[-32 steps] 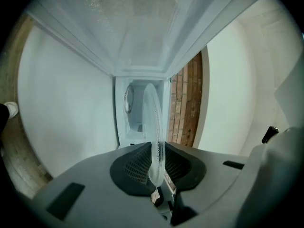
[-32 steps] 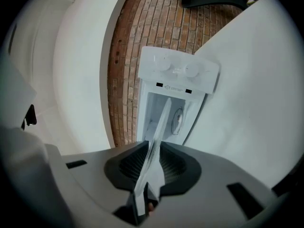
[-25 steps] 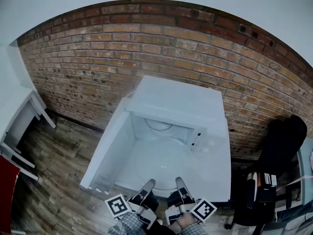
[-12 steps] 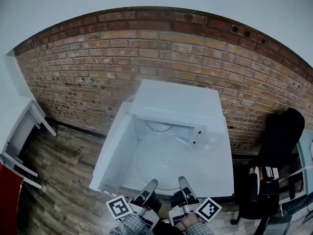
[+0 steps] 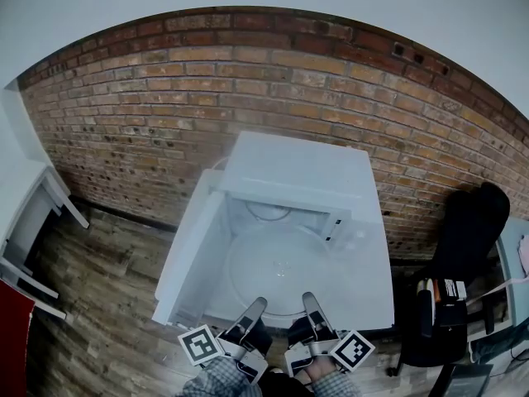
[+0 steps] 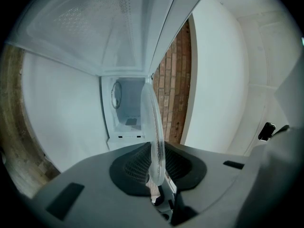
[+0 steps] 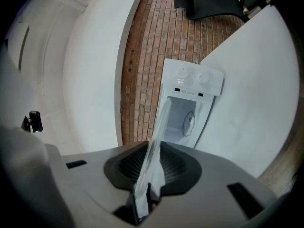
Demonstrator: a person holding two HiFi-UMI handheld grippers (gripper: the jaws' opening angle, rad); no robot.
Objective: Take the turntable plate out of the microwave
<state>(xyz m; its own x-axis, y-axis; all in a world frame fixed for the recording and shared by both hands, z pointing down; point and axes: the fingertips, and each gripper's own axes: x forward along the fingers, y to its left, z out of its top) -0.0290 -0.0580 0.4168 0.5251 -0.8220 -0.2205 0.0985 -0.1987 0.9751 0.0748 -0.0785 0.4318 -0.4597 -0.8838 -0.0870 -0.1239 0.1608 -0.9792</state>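
Observation:
The clear glass turntable plate (image 5: pixel 279 273) hangs level in front of the white microwave (image 5: pixel 297 176), whose cavity (image 5: pixel 269 213) stands open behind it. My left gripper (image 5: pixel 250 314) and right gripper (image 5: pixel 312 308) are side by side on the plate's near rim. In the left gripper view the plate (image 6: pixel 154 127) runs edge-on between the dark pads, with the left gripper (image 6: pixel 156 167) shut on it. The right gripper view shows the same: the plate (image 7: pixel 154 148) is pinched edge-on by the right gripper (image 7: pixel 149 167). The cavity (image 7: pixel 183 118) lies beyond.
The microwave door (image 5: pixel 186 255) is swung open to the left of the plate. A brick wall (image 5: pixel 165 114) runs behind. A black chair (image 5: pixel 471 238) stands at the right and a white piece of furniture (image 5: pixel 25 213) at the left, on a wooden floor (image 5: pixel 99 304).
Both grippers have risen a little with the plate still held. The plate now shows more plainly in front of the cavity.

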